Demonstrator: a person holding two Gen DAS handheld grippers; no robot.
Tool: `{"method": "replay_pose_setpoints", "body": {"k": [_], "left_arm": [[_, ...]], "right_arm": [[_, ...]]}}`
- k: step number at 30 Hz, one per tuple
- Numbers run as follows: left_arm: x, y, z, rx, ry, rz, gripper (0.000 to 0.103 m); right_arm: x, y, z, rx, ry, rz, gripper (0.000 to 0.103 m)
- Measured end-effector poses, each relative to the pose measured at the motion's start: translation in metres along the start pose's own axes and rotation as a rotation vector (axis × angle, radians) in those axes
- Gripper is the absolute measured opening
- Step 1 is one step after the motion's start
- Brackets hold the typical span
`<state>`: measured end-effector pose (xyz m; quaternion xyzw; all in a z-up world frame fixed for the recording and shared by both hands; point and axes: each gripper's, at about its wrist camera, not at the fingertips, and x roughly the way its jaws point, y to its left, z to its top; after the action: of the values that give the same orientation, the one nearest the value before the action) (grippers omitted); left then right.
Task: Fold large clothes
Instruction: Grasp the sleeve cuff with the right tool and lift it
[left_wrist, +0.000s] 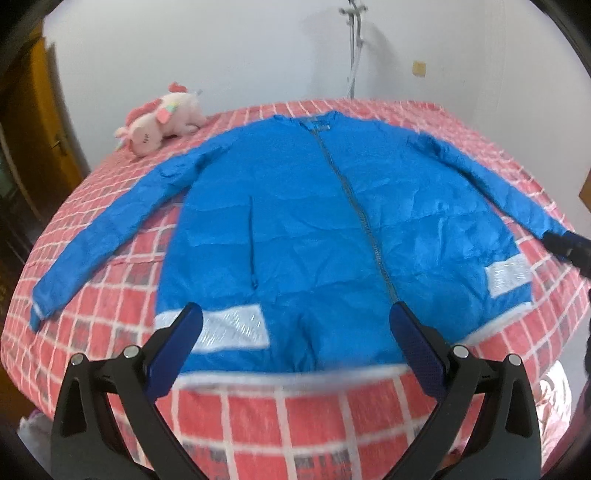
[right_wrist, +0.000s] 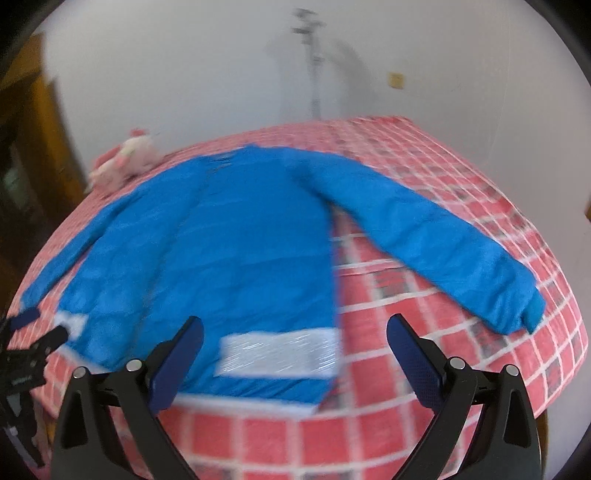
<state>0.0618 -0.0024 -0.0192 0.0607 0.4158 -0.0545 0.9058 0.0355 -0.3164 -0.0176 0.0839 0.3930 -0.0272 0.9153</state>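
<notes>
Hovering w/ fingers spread wide, the left gripper (left_wrist: 295, 321) and right gripper (right_wrist: 294, 334) hold nothing, probably lining up over the hem for a first fold. The blue jacket (left_wrist: 295, 206) lies flat, front up, zipped, on the red checked bed (left_wrist: 258, 417), sleeves spread out, silver strips near the hem; a plush toy (left_wrist: 162, 118) sits near the collar.

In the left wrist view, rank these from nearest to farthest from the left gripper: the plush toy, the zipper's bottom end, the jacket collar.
Measured from the left gripper, whose jaws are wide open:
1. Zipper's bottom end, just beside the right-hand finger.
2. Jacket collar, at the far end of the blue jacket.
3. Plush toy, far left corner of the bed.
</notes>
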Motion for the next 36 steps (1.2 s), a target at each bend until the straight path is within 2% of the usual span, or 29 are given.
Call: {"method": "replay_pose_setpoints", "body": {"k": [4,7,12,14,17,19,22,24,25,26,27,29,32,36], "left_arm": [[0.032,0.001,0.027,-0.027,0.049,-0.01,0.1],[0.053,0.0,0.055,-0.054,0.024,-0.02,0.1],[0.084,-0.013,0.103,-0.029,0.028,-0.009,0.1],[0.095,-0.019,0.119,-0.025,0.024,-0.003,0.1],[0.113,-0.023,0.133,-0.044,0.034,-0.021,0.1],[0.121,-0.024,0.138,-0.057,0.035,-0.03,0.1],[0.137,-0.023,0.139,-0.07,0.043,-0.034,0.1],[0.146,-0.02,0.139,-0.076,0.061,-0.034,0.1],[0.15,-0.019,0.138,-0.079,0.068,-0.034,0.099],[0.155,-0.017,0.137,-0.084,0.076,-0.033,0.096],[0.157,-0.015,0.137,-0.086,0.079,-0.031,0.093],[0.162,-0.012,0.136,-0.091,0.087,-0.032,0.071],[0.168,-0.007,0.136,-0.119,0.11,-0.059,0.069],[0.166,-0.005,0.137,-0.114,0.091,-0.048,0.069]], "right_arm": [[0.021,-0.062,0.017,0.111,0.039,-0.056,0.099],[0.025,-0.123,0.028,0.247,0.061,-0.089,0.099],[0.021,-0.196,0.023,0.382,0.088,-0.243,0.099],[0.023,-0.225,0.015,0.458,0.114,-0.274,0.099],[0.032,-0.261,0.002,0.554,0.152,-0.256,0.099],[0.036,-0.271,-0.002,0.58,0.161,-0.23,0.097],[0.05,-0.283,-0.006,0.623,0.169,-0.131,0.092],[0.062,-0.286,-0.006,0.639,0.194,-0.101,0.091],[0.063,-0.285,-0.006,0.637,0.19,-0.11,0.088],[0.063,-0.283,-0.004,0.624,0.171,-0.129,0.076],[0.064,-0.282,-0.003,0.617,0.156,-0.123,0.068],[0.069,-0.284,0.0,0.646,0.142,-0.069,0.045],[0.068,-0.279,0.011,0.659,0.11,-0.026,0.033],[0.056,-0.248,0.052,0.548,0.009,-0.002,0.03]]}}
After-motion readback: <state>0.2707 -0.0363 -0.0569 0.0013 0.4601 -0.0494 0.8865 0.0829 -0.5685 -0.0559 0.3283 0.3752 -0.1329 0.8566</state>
